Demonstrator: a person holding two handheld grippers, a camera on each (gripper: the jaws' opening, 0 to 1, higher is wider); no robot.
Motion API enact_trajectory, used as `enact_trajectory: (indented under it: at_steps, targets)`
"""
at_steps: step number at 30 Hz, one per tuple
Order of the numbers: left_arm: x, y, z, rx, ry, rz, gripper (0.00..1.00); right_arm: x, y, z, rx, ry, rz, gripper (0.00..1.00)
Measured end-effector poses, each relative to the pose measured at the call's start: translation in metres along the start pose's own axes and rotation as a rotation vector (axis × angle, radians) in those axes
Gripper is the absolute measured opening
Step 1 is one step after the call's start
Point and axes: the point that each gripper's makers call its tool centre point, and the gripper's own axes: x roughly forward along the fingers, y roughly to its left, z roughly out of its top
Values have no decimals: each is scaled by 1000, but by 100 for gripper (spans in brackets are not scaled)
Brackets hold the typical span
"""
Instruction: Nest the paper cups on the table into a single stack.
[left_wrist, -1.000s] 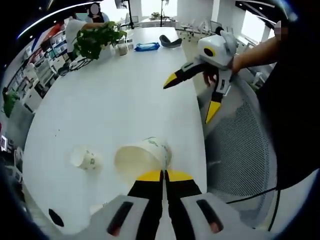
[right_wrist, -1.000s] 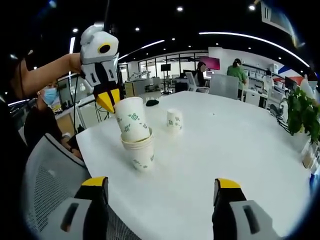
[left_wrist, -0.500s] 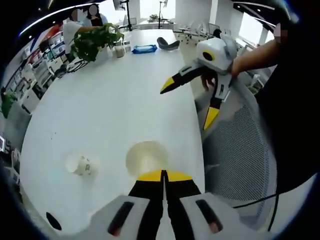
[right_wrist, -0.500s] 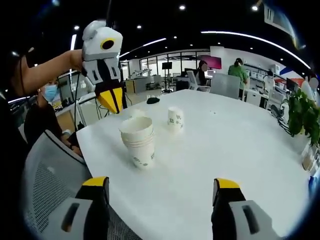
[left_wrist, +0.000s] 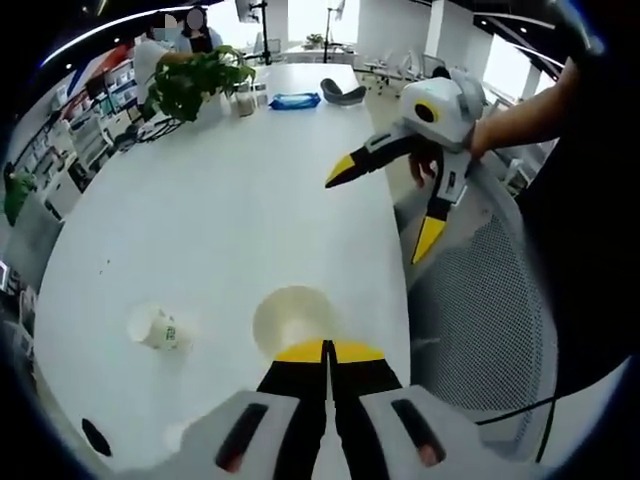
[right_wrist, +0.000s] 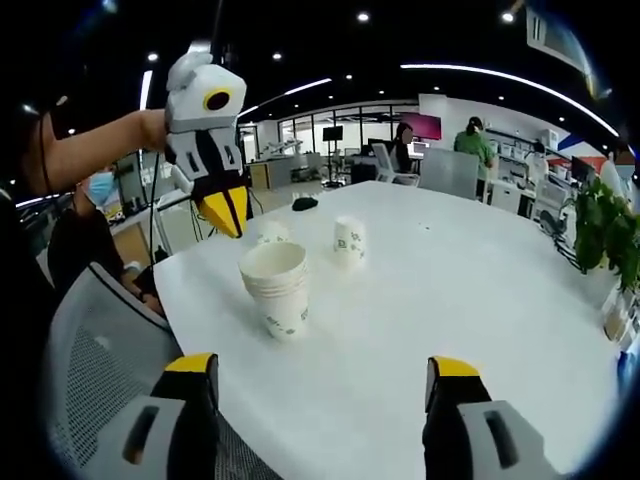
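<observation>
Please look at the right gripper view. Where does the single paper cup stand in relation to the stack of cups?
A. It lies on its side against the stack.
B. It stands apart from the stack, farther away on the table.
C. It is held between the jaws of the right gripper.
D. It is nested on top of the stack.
B: the single paper cup stands upright on the table, beyond the stack, with a clear gap between them.

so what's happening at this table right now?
A person with a claw in each hand is nesting paper cups. The stack of cups stands near the table edge. The left claw hangs just above it with its jaws together and holds nothing. The right claw is open and off to the side, over the table edge. A single cup stands apart behind the stack, not yet nested.
</observation>
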Motion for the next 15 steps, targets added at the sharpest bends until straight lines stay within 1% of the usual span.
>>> enact_trajectory:
  at_steps: [7, 15]
  targets:
    - [-2, 0, -3, -30, -31, 6, 0, 1, 1, -2, -7, 8, 6, 86]
    - [-9, 6, -5, -79, -103, 43, 0, 1, 3, 0, -4, 2, 8, 86]
